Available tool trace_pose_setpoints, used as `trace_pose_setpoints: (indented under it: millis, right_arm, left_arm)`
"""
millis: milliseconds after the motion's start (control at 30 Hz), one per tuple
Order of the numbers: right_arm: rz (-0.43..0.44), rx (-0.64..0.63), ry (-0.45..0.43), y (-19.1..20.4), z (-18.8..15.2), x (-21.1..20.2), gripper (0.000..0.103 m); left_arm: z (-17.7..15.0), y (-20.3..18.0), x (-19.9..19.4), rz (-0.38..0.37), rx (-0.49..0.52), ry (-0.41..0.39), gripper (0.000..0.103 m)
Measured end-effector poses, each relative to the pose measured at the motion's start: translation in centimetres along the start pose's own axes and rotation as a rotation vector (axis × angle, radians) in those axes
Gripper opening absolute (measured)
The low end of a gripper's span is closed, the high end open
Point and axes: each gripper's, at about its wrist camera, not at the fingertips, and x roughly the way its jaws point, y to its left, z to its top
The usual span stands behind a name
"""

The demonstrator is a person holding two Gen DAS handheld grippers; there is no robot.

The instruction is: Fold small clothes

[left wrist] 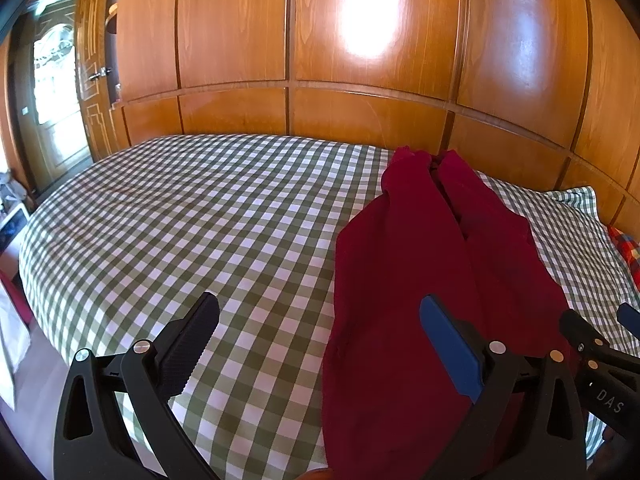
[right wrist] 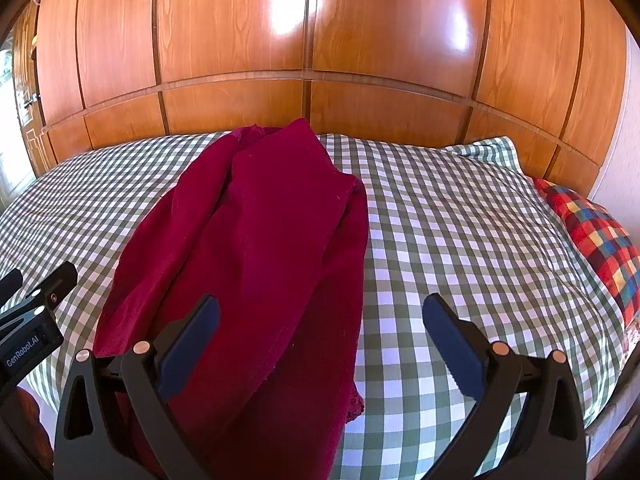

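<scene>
A dark red garment (left wrist: 420,280) lies lengthwise on the green-and-white checked bed (left wrist: 180,220), folded along its length with a seam down the middle. My left gripper (left wrist: 320,340) is open above the garment's left edge near its front end, and its right finger is over the cloth. In the right wrist view the same garment (right wrist: 260,240) stretches away from me, and my right gripper (right wrist: 320,344) is open over its right edge. Neither gripper holds anything. The right gripper (left wrist: 600,344) also shows at the left view's right edge.
Glossy wooden wardrobe panels (right wrist: 312,40) rise behind the bed. A red, blue and yellow checked pillow (right wrist: 596,240) lies at the bed's right end. A door (left wrist: 52,80) stands at far left. The left gripper (right wrist: 32,320) shows at the right view's left edge.
</scene>
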Motion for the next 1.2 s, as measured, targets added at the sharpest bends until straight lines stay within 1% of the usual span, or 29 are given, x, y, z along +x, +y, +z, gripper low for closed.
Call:
trace_pose_setpoints:
  millis: [233, 533, 600, 667, 733, 767, 800, 833, 867, 900, 933, 1000, 1100, 1167, 1200]
  right_arm:
    - [0.003, 0.000, -0.005, 0.1, -0.1, -0.1, 0.101]
    - [0.035, 0.000, 0.003, -0.1, -0.3, -0.1, 0.101]
    - [0.063, 0.002, 0.001, -0.2, -0.4, -0.3, 0.101]
    - [0.123, -0.004, -0.008, -0.4, -0.5, -0.6, 0.101]
    - [0.193, -0.007, 0.005, -1.0, -0.6, -0.7, 0.100]
    - [0.208, -0.006, 0.012, -1.1, -0.7, -0.7, 0.094]
    - [0.231, -0.002, 0.026, -1.5, -0.9, -0.6, 0.081]
    - [0.251, 0.003, 0.043, -1.8, -1.1, -0.4, 0.073]
    - [0.276, 0.016, 0.067, -2.2, -1.3, -0.2, 0.060]
    - [0.304, 0.031, 0.092, -2.6, -1.4, 0.1, 0.051]
    - [0.357, 0.049, 0.121, -2.9, -1.6, 0.4, 0.050]
    - [0.417, 0.057, 0.140, -2.9, -1.9, 0.3, 0.050]
    - [0.492, 0.060, 0.169, -2.3, -2.0, 0.4, 0.050]
    - [0.541, 0.085, 0.232, -1.6, -2.0, 1.6, 0.052]
    - [0.576, 0.110, 0.264, -1.3, -2.1, 2.1, 0.052]
  left_arm:
    - [0.0, 0.2, -0.1, 0.005, -0.002, -0.005, 0.100]
    - [-0.2, 0.6, 0.2, 0.012, -0.006, 0.011, 0.100]
    - [-0.3, 0.8, 0.5, 0.011, -0.004, 0.021, 0.100]
    - [-0.4, 1.1, 0.9, -0.001, -0.001, 0.032, 0.100]
    - [-0.6, 1.9, 1.3, -0.054, -0.008, 0.045, 0.100]
    - [-0.7, 2.4, 1.5, -0.081, -0.025, 0.051, 0.100]
    - [-0.8, 3.1, 1.7, -0.110, -0.053, 0.059, 0.100]
    - [-0.9, 3.6, 1.8, -0.124, -0.074, 0.069, 0.100]
    - [-1.1, 3.9, 2.0, -0.135, -0.083, 0.082, 0.100]
    - [-1.2, 4.3, 2.3, -0.155, -0.092, 0.108, 0.100]
    - [-1.4, 4.7, 2.6, -0.178, -0.099, 0.140, 0.100]
    - [-1.8, 5.0, 3.1, -0.214, -0.111, 0.193, 0.100]
    - [-2.6, 5.5, 2.8, -0.280, -0.137, 0.208, 0.100]
    - [-3.0, 5.3, 2.5, -0.341, -0.152, 0.224, 0.099]
    - [-3.1, 4.9, 2.5, -0.369, -0.148, 0.243, 0.097]
